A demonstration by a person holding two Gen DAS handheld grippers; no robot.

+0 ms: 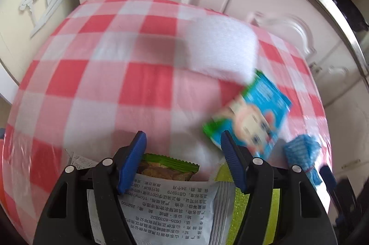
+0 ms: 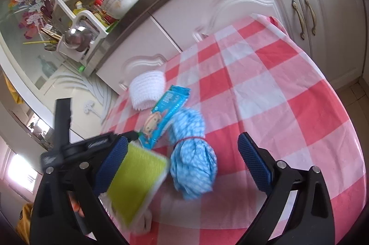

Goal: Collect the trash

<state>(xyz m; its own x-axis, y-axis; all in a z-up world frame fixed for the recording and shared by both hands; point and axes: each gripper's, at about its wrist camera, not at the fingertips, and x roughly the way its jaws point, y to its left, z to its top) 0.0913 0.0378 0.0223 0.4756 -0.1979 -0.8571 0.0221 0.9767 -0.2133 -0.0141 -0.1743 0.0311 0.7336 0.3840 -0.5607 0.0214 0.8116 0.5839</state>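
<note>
The left hand-held gripper (image 1: 183, 145) is pointing steeply down at the desk (image 1: 99, 65), its blue pads standing about half apart. Whether it is gripping anything I cannot tell: a white wet-wipe packet (image 1: 170, 205) with printed text, a green snack wrapper (image 1: 169, 166) and a yellow-green sponge (image 1: 275, 203) are showing low between and behind its fingers, but the pads are not visibly pressing on them. In the right wrist view that sponge (image 2: 136, 182) is sitting right against the left gripper's blue pad.

The right hand-held gripper (image 2: 182, 162) is standing wide, nothing between its pads, hovering over a bundled blue-and-white cloth (image 2: 191, 157) tied with a red band. Just beyond the cloth and touching it, a blue cartoon snack packet (image 2: 166, 111) is lying flat, and past that a white foam pad (image 2: 147, 89) is resting near the desk's far edge. The red-and-white checked covering is spreading under everything, with white cabinet doors (image 2: 242, 7) behind.
</note>
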